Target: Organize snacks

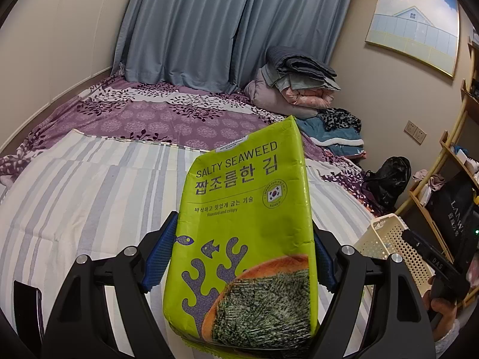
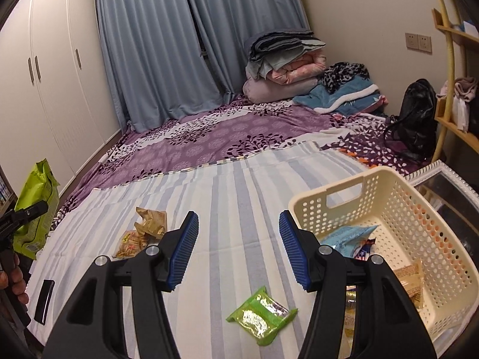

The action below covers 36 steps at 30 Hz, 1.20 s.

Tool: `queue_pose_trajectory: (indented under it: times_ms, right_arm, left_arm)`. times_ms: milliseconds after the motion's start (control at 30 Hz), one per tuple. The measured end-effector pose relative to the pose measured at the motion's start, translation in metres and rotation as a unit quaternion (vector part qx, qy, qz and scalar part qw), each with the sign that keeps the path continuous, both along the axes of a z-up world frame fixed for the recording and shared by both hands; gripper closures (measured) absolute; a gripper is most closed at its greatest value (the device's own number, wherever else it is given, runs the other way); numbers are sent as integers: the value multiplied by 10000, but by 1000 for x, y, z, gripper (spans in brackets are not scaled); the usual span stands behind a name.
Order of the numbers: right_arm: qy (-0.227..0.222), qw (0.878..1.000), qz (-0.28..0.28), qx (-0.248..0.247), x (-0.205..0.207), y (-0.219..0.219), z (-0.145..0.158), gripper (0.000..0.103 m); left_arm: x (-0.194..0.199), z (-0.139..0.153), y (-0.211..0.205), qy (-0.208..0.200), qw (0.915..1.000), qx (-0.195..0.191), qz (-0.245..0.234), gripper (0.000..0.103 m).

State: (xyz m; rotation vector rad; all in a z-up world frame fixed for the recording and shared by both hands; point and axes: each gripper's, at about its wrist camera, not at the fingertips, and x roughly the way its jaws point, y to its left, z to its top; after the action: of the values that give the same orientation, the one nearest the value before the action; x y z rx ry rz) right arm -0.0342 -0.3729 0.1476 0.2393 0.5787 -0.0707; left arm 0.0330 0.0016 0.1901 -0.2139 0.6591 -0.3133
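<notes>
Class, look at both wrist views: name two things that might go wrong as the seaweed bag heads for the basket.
1. The left tongs grip the seaweed bag only at its lower sides, so the tall bag may tip or slip.
2. The basket sits beside the open right tongs, on the far side from the bag; the two tools may collide there.

The room was a bedroom with beige walls. Long blue-grey curtains (image 2: 167, 48) hung closed behind the bed (image 2: 209, 146), which had a purple flowered sheet. A white wardrobe (image 2: 51, 77) stood at the left. A framed picture (image 1: 416, 24) of a house under clouds hung on the right wall, near a bamboo shelf (image 1: 455, 161). Folded blankets (image 2: 284, 59) lay in the corner.
</notes>
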Motion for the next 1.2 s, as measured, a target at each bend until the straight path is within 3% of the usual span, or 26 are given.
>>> queue_pose_trajectory:
  times_ms: [133,400,600,833,1100,1200]
  right_arm:
    - [172,9998,87,-34,-11,4,-15,30]
    - [798,9962,332,130,-22,16,-63,30]
    - [1026,9910,632,-575,-1,38,-93,29]
    - [1561,9822,677,-799,32,31,-130,29]
    - [1812,9731,927,-1075,31,40,-137,19]
    - [1897,9728,1007,-870,23,43,-134,19]
  left_arm:
    - [-4,2,-7,-25,10000,1,-68,23]
    - [-2,0,-22,-5,9996,44,-278,23]
    - [-3,-2,-29,22,9992,73,-390,23]
    - [-2,-3,-23,49,9995,105,-292,23]
    - [-2,-6,-20,85,9996,45,-271,23]
    - [-4,-6,-21,63,9995,23,-309,23]
